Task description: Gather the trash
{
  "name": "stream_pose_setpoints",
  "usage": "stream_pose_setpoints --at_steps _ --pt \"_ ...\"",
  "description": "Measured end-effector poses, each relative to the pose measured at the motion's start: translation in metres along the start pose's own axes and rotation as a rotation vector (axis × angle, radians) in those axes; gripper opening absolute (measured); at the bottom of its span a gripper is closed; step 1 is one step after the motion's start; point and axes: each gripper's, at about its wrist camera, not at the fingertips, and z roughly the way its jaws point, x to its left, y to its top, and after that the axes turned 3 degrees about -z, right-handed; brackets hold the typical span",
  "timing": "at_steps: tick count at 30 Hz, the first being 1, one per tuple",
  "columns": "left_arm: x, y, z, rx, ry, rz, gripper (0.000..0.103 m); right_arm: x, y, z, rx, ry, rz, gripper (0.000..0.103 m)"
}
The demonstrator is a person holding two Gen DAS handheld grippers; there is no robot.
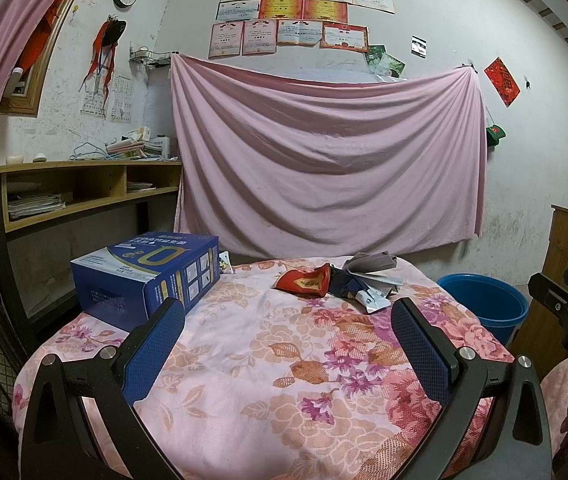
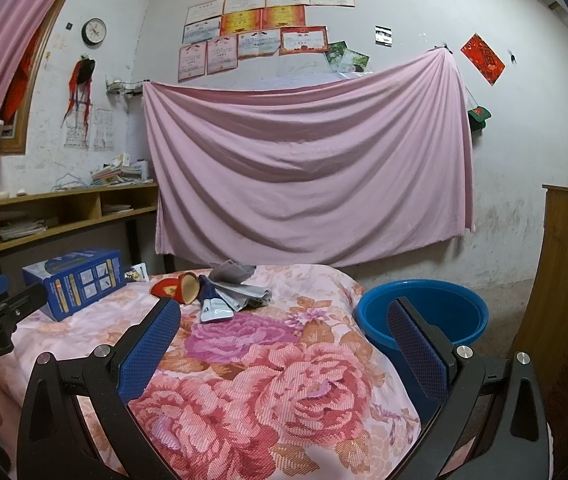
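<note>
Left wrist view: left gripper [image 1: 287, 316] and right gripper [image 2: 284, 316] gape wide, empty, over floral cover [image 1: 252, 344]; wrapper pile [image 1: 335, 280] near far edge, blue basin [image 2: 427, 312] beside.

- The pink floral woven cloth table cover [image 2: 268, 380] looks matt and textured.
- The round blue plastic basin [image 2: 459, 312] is smooth with a slight gloss.
- The blue printed cardboard box [image 1: 148, 276] has a faint sheen.
- The red crumpled foil-like wrapper [image 1: 303, 282] is glossy.
- The pale wooden shelf desk [image 1: 84, 184] looks smooth.
</note>
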Motion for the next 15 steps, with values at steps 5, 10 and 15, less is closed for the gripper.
stream_pose_setpoints --at_steps 5,10,15 --pt "-0.0001 0.0000 0.0001 0.000 0.000 0.000 0.101 0.0009 -0.0002 -0.0007 0.001 0.000 0.001 0.103" --pt "-0.0003 0.0000 0.0003 0.000 0.000 0.000 0.101 -0.0001 0.0000 0.0001 0.001 0.001 0.002 0.103" --pt "-0.0002 0.0001 0.0001 0.000 0.000 0.000 0.101 0.0000 -0.0002 0.0009 0.002 0.002 0.003 0.103"
